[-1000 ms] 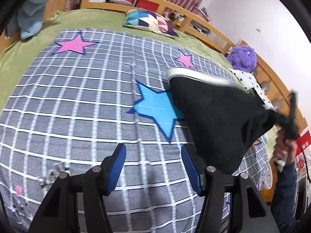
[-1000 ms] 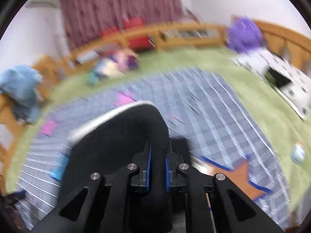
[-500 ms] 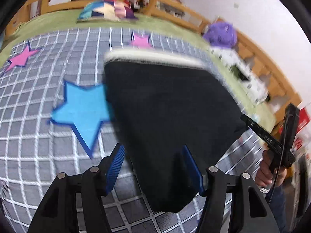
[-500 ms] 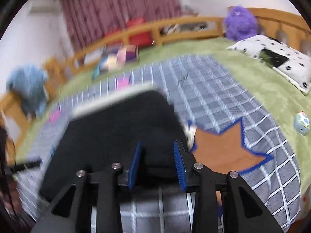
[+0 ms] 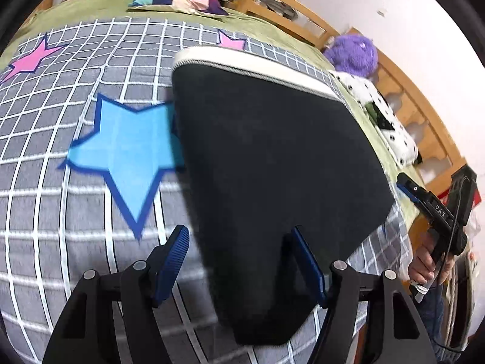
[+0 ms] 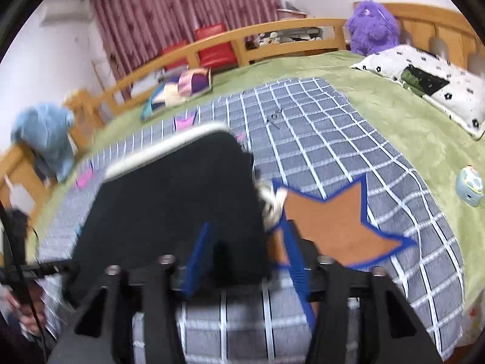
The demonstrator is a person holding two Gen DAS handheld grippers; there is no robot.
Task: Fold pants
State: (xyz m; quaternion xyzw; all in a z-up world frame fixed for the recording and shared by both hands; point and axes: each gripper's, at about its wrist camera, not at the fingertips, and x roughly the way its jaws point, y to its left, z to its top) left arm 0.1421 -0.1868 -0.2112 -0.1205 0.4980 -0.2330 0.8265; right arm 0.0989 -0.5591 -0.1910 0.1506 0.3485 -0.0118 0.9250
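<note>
- The black folded pants with a white waistband (image 5: 272, 163) now lie flat on the grey checked star-patterned blanket (image 5: 60, 127) at the near edge of the bed.
- The right tongs (image 6: 245, 257), pinching the cloth a second ago, have just been opening; their jaws now straddle the near hem, apparently free of it.
- The left tongs (image 5: 239, 264) have been spreading wider, pads clear of the cloth between them.
- That reads as a fold laid down and let go.
- Open blanket lies left and far; the right edge nears the orange star (image 6: 333, 227).

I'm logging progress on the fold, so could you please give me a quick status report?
Left gripper open, right gripper open, jaws just widening, fabric between but not pinched. Black pants folded flat on checked blanket. Nothing in the way.
</note>
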